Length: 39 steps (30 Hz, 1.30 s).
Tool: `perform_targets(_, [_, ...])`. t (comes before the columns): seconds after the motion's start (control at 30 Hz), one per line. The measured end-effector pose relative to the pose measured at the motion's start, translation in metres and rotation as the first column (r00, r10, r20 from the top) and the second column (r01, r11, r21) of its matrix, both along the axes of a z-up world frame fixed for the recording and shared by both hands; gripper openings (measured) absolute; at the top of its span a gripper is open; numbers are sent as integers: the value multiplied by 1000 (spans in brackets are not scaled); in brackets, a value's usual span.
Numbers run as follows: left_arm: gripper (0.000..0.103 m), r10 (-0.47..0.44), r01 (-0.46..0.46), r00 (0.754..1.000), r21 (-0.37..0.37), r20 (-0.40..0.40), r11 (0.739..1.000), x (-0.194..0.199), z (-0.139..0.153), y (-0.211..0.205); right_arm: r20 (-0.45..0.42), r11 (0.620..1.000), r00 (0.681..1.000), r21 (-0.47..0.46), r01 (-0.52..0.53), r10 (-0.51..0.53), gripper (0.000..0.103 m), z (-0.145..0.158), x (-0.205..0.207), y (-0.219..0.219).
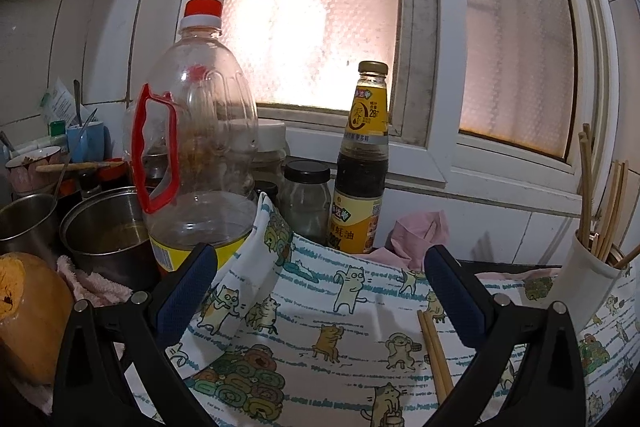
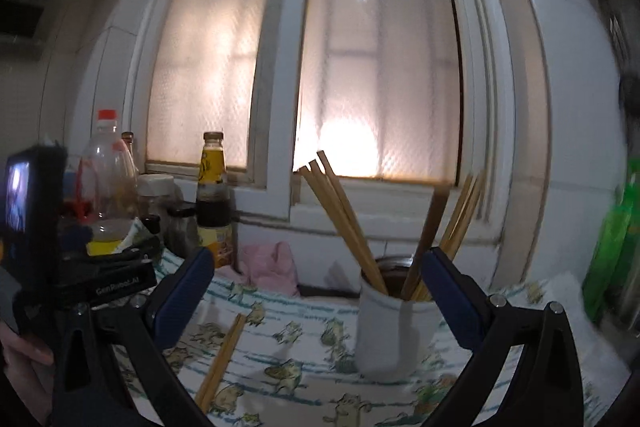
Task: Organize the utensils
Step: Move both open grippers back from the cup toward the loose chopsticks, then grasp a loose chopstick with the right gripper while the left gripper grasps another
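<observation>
Most chopsticks already stand in the white holder ahead of the right gripper; one pair remains on the cat-print cloth between the left gripper's fingers; both grippers wide open, empty.

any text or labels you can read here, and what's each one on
"GenRobot.AI": side of the left gripper, seen from the right wrist.
"28" and "蚝油": yellow labels of the sauce bottle; its smaller print is too small to read.
Oil bottle label and paper packet: unreadable.
</observation>
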<state>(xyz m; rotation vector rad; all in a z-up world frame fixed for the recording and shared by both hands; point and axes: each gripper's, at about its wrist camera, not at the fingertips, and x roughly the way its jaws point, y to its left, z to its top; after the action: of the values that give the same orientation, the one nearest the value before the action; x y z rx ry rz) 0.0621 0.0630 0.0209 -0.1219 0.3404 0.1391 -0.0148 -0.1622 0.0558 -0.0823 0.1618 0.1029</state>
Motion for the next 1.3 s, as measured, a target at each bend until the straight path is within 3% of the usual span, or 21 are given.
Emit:
perform_targets(0.13, [103, 11, -11, 1000, -25, -2, 1000, 0, 0, 6, 5, 998, 999, -52, 35, -35, 98, -5, -5, 11])
perform_targets(0.3, [103, 24, -24, 1000, -51, 4, 998, -1, 1, 12, -59, 992, 998, -128, 22, -30, 81, -17, 4, 25])
perform_targets(0.4, [103, 32, -32, 999, -60, 4, 998, -1, 1, 15, -197, 994, 976, -50, -101, 89, 67, -18, 23, 17])
perform_targets(0.47, [103, 40, -40, 999, -65, 2, 997, -1, 1, 16, -248, 991, 960, 32, -128, 132, 64, -17, 33, 6])
perform_targets(0.6, [103, 45, -45, 999, -94, -3, 995, -1, 0, 22, -307, 981, 931, 62, -185, 195, 46, -19, 53, -2])
perform_targets(0.7, [103, 40, -41, 999, -140, -8, 989, 0, -1, 29, -291, 991, 949, 82, -104, 124, 39, -15, 59, -15])
perform_targets(0.77, [103, 38, -40, 999, -167, -16, 985, 1, -2, 34, -216, 985, 974, 167, -35, 71, 38, -7, 51, -34])
perform_targets(0.87, [103, 34, -37, 999, -192, -23, 981, 1, -3, 39, -110, 979, 993, 195, 55, -34, 36, 3, 36, -45])
perform_targets(1.0, [103, -12, 5, 999, -200, -37, 980, 4, -4, 38, -134, 973, 985, 190, 132, -108, 29, 6, 43, -54])
perform_targets(1.07, [103, -1, -7, 998, -146, -58, 989, 8, -5, 29, -159, 965, 986, 246, 89, -50, 29, 3, 47, -60])
perform_targets(1.17, [103, -2, -6, 996, -91, -87, 996, 13, -9, 18, -167, 972, 976, 207, -107, 143, 29, -1, 46, -37])
perform_targets(1.23, [103, -6, -2, 995, -72, -104, 997, 16, -11, 15, -225, 954, 932, 165, -250, 283, 27, -11, 46, -15])
perform_targets(1.3, [103, -8, -1, 993, -69, -119, 998, 18, -13, 14, -323, 953, 897, 92, -288, 302, 26, -25, 52, 10])
